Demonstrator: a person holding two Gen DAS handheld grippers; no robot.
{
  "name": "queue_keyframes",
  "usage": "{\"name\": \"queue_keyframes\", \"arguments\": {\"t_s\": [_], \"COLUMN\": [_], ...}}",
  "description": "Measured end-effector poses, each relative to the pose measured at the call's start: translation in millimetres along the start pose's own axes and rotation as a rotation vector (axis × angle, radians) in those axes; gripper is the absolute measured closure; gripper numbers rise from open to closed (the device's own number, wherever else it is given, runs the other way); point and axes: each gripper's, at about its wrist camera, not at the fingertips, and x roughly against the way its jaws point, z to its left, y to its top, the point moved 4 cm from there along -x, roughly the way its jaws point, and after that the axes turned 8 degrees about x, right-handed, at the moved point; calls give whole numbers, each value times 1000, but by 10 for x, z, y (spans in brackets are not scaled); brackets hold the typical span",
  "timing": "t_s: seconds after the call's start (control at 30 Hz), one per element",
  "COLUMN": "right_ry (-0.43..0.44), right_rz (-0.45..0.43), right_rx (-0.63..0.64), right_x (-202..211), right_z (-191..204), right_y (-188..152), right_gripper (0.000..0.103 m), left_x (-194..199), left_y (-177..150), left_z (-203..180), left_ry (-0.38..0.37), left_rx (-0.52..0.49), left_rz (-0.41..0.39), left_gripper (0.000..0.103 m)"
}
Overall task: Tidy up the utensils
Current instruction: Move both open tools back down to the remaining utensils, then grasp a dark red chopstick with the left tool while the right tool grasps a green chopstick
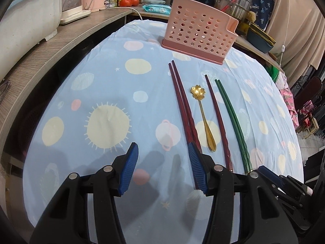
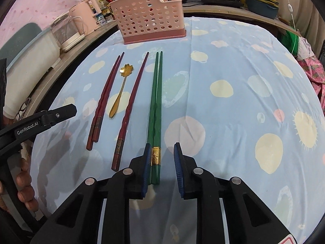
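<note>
On the blue dotted tablecloth (image 1: 105, 85) lie, left to right, a pair of dark red chopsticks (image 1: 181, 101), a gold flower-bowl spoon (image 1: 203, 113), a single dark red chopstick (image 1: 218, 118) and a pair of green chopsticks (image 1: 231, 118). A pink perforated utensil holder (image 1: 200, 32) stands behind them. My left gripper (image 1: 162, 145) is open, its right finger over the near end of the red pair, with nothing between the pads. My right gripper (image 2: 161, 150) straddles the near end of the green chopsticks (image 2: 155, 105). Its left pad sits beside them and its right pad stands apart.
A wooden counter (image 1: 50, 46) with a white appliance and a pink kettle curves along the left. Steel pots (image 1: 233, 0), tomatoes and bottles crowd the back behind the holder (image 2: 150, 20). The table drops off on the right. A hand (image 2: 24, 183) holds the left gripper's handle.
</note>
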Motion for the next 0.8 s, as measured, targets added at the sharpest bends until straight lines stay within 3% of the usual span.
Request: {"name": "queue_keyframes", "arguments": {"t_s": [0.8], "right_ry": [-43], "right_rz": [9], "right_rx": [31], "right_x": [-40], "right_z": [-26], "right_y": [-40], "right_gripper": [88], "left_x": [-112], "left_y": [-230], "left_z": [-211], "left_ry": [-39], "left_rx": [-80], "left_rz": [77], "left_gripper": [54]}}
